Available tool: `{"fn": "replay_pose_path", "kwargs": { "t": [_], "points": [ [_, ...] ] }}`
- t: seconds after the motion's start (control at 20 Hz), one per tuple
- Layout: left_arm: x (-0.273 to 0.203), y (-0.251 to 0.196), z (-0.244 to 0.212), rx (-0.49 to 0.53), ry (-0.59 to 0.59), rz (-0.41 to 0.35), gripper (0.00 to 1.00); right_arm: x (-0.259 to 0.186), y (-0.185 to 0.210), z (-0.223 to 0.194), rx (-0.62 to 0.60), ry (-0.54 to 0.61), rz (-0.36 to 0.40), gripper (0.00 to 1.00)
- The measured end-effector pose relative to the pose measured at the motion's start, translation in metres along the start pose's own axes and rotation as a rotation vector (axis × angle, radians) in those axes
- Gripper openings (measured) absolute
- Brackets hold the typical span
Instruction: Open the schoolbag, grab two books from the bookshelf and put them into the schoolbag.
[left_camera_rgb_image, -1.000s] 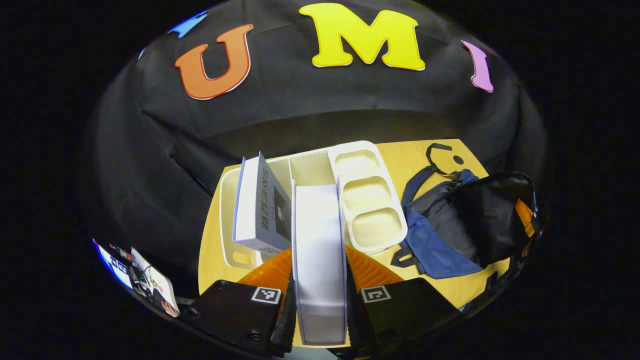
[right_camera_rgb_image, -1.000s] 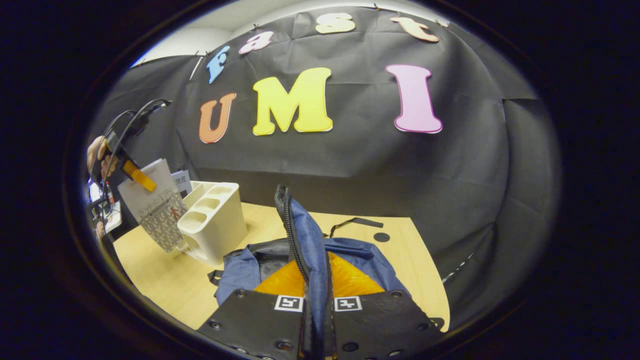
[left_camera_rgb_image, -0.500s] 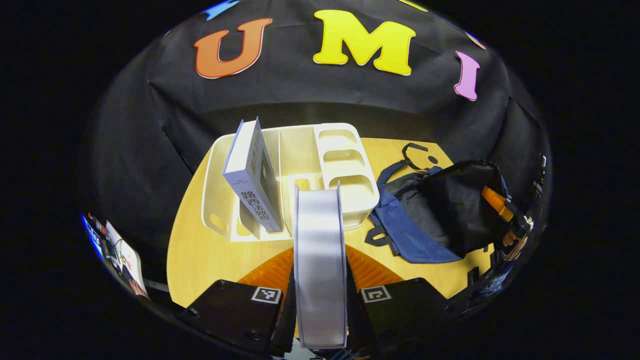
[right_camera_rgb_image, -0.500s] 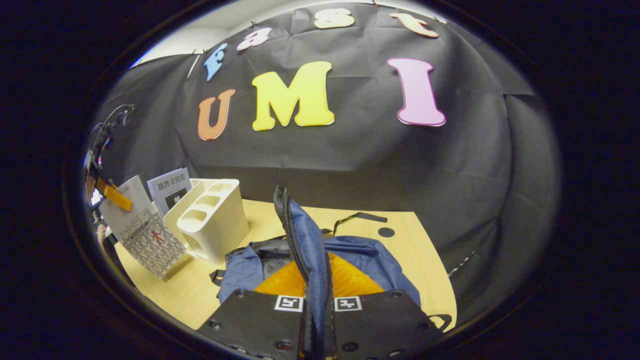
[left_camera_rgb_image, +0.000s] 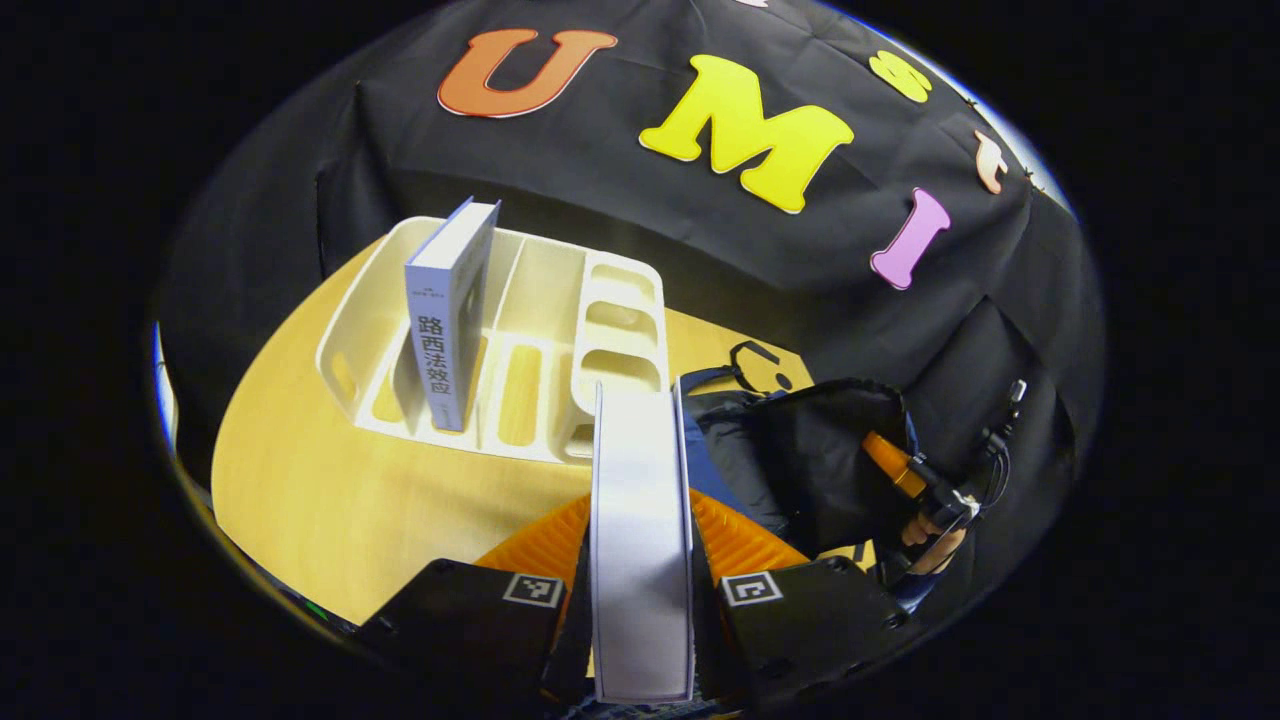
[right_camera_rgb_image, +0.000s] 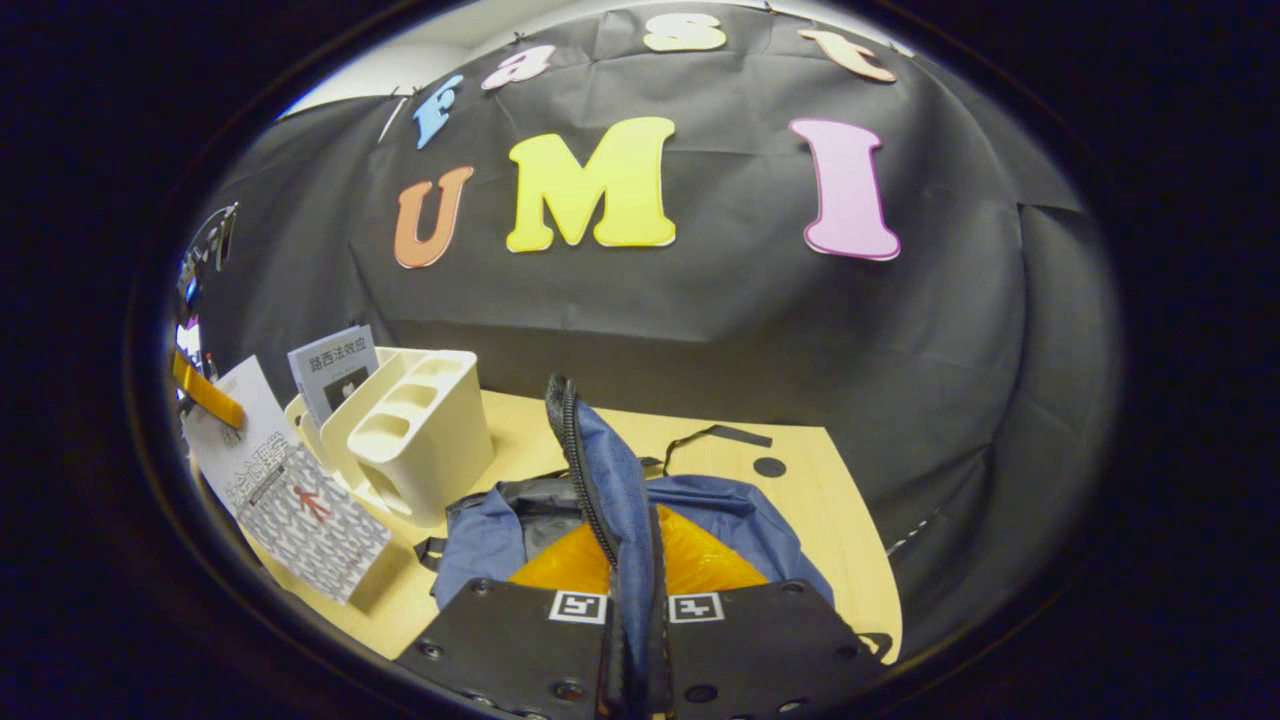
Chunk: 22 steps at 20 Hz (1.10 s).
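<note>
Both grippers clenched: left gripper (left_camera_rgb_image: 640, 600) on book (left_camera_rgb_image: 640, 520), right gripper (right_camera_rgb_image: 635, 640) on schoolbag's edge (right_camera_rgb_image: 600, 470).

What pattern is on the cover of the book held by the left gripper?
The book has a white top and a grey-and-white patterned lower half with a small red figure, clearest in the right gripper view.

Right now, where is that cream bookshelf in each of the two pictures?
Left gripper view: the cream bookshelf sits upper left of centre, one book standing in it.
Right gripper view: the bookshelf is at lower left on the table.
Shared landmark: the blue schoolbag beside it.
</note>
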<state>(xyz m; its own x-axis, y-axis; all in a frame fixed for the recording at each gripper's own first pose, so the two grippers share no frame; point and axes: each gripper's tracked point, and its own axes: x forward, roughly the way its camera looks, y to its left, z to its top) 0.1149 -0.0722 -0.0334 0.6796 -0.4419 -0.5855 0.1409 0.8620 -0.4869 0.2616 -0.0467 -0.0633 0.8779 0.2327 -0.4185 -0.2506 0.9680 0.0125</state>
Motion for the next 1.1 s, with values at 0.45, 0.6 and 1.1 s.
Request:
{"fn": "replay_pose_path", "kwargs": {
  "t": [0.45,0.6,1.1],
  "points": [
    [0.057,-0.067,0.011,-0.215,-0.061,-0.226,0.43,-0.017,-0.015,0.026,-0.022,-0.04,-0.04,0.08],
    [0.087,-0.091,0.017,-0.269,-0.089,-0.271,0.43,-0.021,-0.015,0.029,-0.032,-0.048,-0.047,0.08],
    [0.204,-0.148,0.0,-0.384,-0.068,-0.295,0.43,-0.029,-0.017,0.036,0.025,-0.059,-0.02,0.08]
  ]
}}
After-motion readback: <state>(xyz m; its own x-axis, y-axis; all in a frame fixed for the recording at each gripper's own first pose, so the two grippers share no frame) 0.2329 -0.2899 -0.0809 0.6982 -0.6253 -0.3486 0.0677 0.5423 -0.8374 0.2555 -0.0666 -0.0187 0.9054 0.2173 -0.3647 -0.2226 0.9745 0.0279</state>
